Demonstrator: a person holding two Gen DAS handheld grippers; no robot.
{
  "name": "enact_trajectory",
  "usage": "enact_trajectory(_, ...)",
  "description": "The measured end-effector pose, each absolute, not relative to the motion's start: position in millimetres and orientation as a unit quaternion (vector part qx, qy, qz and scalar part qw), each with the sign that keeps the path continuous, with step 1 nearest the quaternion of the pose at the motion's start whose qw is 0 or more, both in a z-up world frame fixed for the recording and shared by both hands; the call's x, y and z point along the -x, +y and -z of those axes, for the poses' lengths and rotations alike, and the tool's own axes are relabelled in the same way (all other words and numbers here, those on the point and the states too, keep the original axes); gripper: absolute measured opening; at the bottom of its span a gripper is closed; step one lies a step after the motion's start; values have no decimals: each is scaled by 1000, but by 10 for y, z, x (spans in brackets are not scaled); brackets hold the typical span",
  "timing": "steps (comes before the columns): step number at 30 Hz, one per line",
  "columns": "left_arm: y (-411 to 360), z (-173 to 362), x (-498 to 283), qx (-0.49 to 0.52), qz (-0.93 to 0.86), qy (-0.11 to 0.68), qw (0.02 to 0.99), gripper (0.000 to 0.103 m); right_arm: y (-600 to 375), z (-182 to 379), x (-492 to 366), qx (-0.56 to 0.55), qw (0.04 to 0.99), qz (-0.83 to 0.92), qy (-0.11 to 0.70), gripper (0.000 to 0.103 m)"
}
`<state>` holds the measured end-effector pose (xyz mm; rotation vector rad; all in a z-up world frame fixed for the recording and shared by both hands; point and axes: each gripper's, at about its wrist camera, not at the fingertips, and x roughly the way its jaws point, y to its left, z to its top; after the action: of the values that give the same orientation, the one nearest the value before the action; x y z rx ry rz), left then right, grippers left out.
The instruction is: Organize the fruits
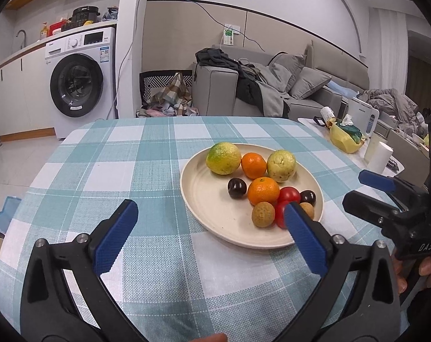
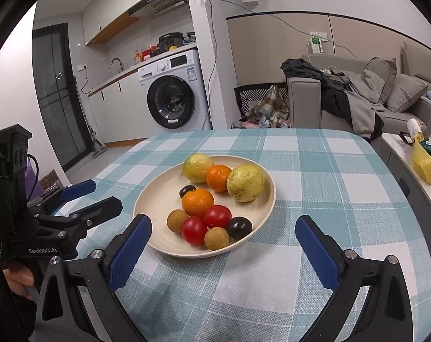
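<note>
A cream plate (image 1: 209, 199) (image 2: 158, 199) on the checked tablecloth holds several fruits. At its far side lie a green-yellow citrus (image 1: 223, 158) (image 2: 197, 167), an orange (image 1: 253, 165) (image 2: 218, 177) and a yellow fruit (image 1: 281, 165) (image 2: 245, 183). Nearer are a second orange (image 1: 263, 190) (image 2: 197, 202), two red tomatoes (image 1: 289, 194) (image 2: 217, 216), two dark plums (image 1: 237, 188) (image 2: 239, 227) and two brown longans (image 1: 263, 214) (image 2: 216, 238). My left gripper (image 1: 211, 208) (image 2: 104, 193) is open at the plate's near left, holding nothing. My right gripper (image 2: 223, 221) (image 1: 356, 188) is open just in front of the plate, nothing between its pads.
The teal and white checked table (image 1: 147, 154) ends ahead. A side table to the right carries a yellow bag (image 1: 343, 139) (image 2: 426, 168) and a white cup (image 1: 379, 156). Behind stand a washing machine (image 1: 78, 79), a sofa (image 1: 215, 88) with clothes and a laundry basket (image 2: 261, 102).
</note>
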<state>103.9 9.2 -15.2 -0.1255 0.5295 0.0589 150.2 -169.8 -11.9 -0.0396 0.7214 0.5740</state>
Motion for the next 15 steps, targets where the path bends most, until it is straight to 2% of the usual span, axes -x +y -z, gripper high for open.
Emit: enact_trajectory(15,91,101,-993,60,-28,254,965,102,-1660,46,-1390,31,901,-291,319,103)
